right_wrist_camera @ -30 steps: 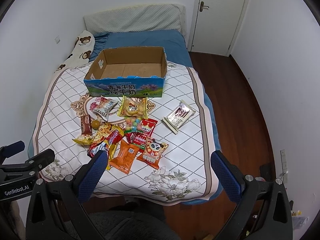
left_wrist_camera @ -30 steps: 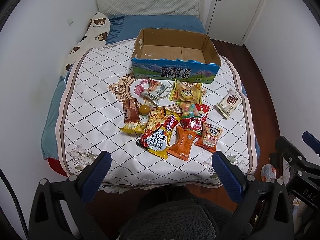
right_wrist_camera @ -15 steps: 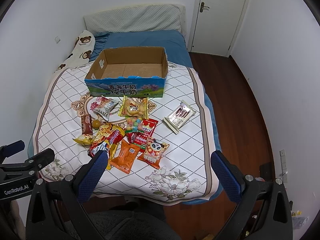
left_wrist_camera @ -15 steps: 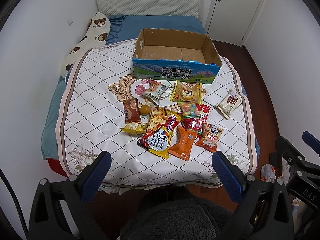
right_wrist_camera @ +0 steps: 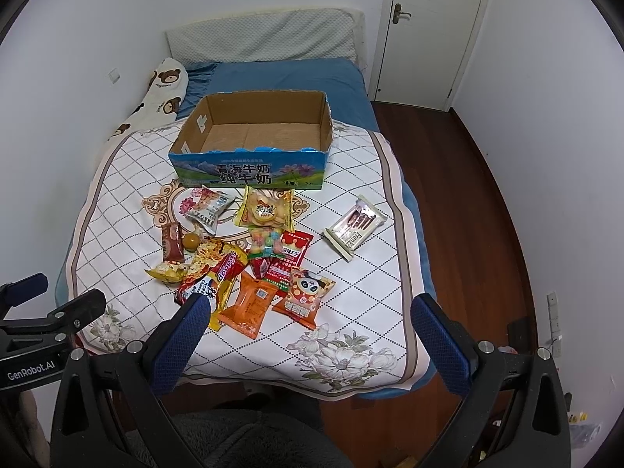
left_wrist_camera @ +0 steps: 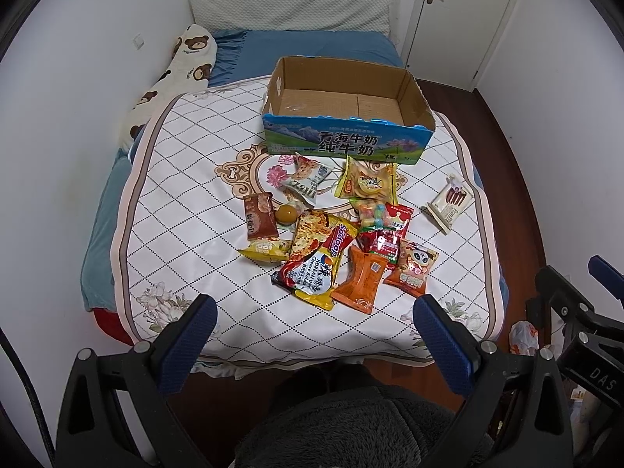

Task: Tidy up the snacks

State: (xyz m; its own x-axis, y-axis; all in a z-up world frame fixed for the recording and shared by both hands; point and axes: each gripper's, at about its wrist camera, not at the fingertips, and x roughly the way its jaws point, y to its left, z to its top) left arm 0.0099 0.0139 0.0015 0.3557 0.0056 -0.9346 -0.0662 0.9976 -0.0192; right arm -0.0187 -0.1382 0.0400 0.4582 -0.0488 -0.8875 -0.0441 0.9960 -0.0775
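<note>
Several snack packets lie in a heap on the quilted bed cover (left_wrist_camera: 175, 202), among them a Sedaap noodle pack (left_wrist_camera: 316, 257), an orange packet (left_wrist_camera: 360, 279), a panda packet (left_wrist_camera: 415, 267) and a yellow cracker bag (left_wrist_camera: 366, 183). A white wafer pack (left_wrist_camera: 448, 202) lies apart at the right. An empty open cardboard box (left_wrist_camera: 347, 97) stands behind the heap. My left gripper (left_wrist_camera: 314, 335) is open and empty above the bed's near edge. My right gripper (right_wrist_camera: 308, 331) is open and empty, over the near edge too; the box (right_wrist_camera: 253, 132) and wafer pack (right_wrist_camera: 355, 226) show there.
A bear-print pillow (left_wrist_camera: 175, 74) lies along the left wall. A grey headboard cushion (left_wrist_camera: 288, 7) and blue sheet (left_wrist_camera: 304, 45) are at the far end. Wooden floor (right_wrist_camera: 468, 195) and a white door (right_wrist_camera: 433, 27) are to the right. Grey fuzzy clothing (left_wrist_camera: 351, 429) is below.
Both grippers have crept slightly forward toward the bed, so the snacks and box sit a little lower in view. Nothing was grasped or moved.
</note>
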